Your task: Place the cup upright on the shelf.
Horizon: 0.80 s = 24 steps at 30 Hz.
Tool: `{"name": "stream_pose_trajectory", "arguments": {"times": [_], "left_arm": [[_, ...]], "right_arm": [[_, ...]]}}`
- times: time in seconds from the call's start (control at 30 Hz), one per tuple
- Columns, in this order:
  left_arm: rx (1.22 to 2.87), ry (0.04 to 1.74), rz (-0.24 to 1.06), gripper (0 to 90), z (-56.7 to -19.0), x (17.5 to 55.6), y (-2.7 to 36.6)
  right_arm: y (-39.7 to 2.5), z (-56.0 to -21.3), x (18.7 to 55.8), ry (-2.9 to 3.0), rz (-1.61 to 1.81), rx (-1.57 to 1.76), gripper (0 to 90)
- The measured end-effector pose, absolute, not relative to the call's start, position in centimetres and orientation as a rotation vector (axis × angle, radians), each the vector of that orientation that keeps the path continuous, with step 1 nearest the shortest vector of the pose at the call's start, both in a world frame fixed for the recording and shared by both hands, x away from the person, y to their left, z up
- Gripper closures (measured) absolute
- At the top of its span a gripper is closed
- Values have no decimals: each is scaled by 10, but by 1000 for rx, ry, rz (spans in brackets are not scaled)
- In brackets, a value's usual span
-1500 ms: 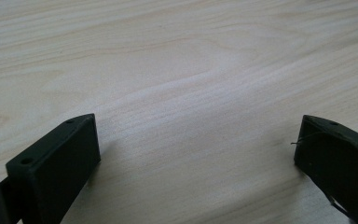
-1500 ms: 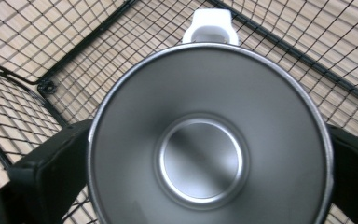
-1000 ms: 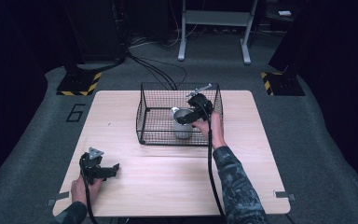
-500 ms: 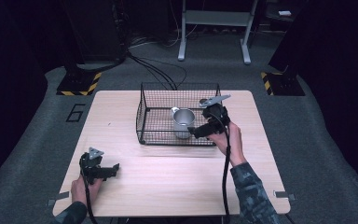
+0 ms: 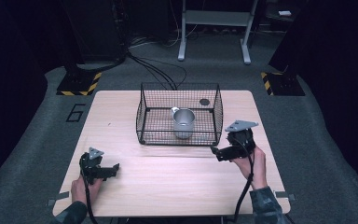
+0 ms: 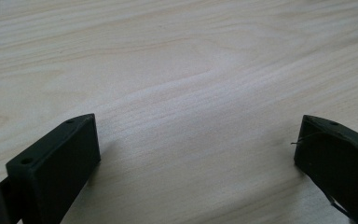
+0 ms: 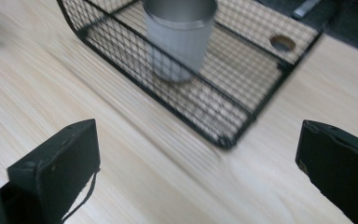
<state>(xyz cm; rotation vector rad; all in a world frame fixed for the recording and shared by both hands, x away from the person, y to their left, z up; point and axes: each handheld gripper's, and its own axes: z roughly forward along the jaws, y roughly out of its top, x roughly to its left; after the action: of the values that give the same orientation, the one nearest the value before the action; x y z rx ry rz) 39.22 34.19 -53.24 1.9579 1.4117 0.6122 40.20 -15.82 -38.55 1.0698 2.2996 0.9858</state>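
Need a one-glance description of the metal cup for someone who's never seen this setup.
Start at the light wooden table, then find the black wire basket standing at its far middle. The metal cup stands upright inside that basket, toward the right of centre. It is plain silver-grey with an open top and a small handle at the rim, and it is the one shiny thing in the black mesh.

A pale wooden table (image 5: pixel 121 121) stands on dark grey carpet (image 5: pixel 37 140). Beyond it, black cables (image 5: pixel 154 70), a grey metal stand (image 5: pixel 214 32) and yellow-black striped blocks (image 5: pixel 80 85) sit in dim light.
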Motion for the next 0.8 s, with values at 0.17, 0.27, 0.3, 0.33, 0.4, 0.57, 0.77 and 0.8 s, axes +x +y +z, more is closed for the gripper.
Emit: {"name": "stream_pose_trajectory", "arguments": {"times": [0.17, 0.27, 0.3, 0.33, 0.4, 0.57, 0.77, 0.8], "left_arm": [[1958, 1411, 612, 0, -532, 392, 342], [1957, 1411, 611, 0, -533, 392, 342], [1957, 1412, 613, 0, -533, 392, 342], [1957, 1411, 613, 0, -533, 392, 342], [1957, 1411, 612, 0, -532, 392, 342], [1957, 1412, 612, 0, -532, 392, 342], [1957, 1412, 612, 0, -533, 392, 342], [1957, 1412, 612, 0, -532, 392, 342]], "right_arm": [[-189, -416, 386, 2257, 972, 1183, 0], [-206, -438, 377, 2225, 967, 1259, 0], [-211, -445, 375, 2215, 952, 1287, 0], [-216, -453, 372, 2214, 955, 1311, 0], [-227, -469, 368, 2190, 936, 1361, 0], [-251, -504, 361, 2135, 925, 1491, 0], [-263, -520, 359, 2095, 902, 1524, 0], [-266, -525, 360, 2079, 863, 1543, 0]]}}
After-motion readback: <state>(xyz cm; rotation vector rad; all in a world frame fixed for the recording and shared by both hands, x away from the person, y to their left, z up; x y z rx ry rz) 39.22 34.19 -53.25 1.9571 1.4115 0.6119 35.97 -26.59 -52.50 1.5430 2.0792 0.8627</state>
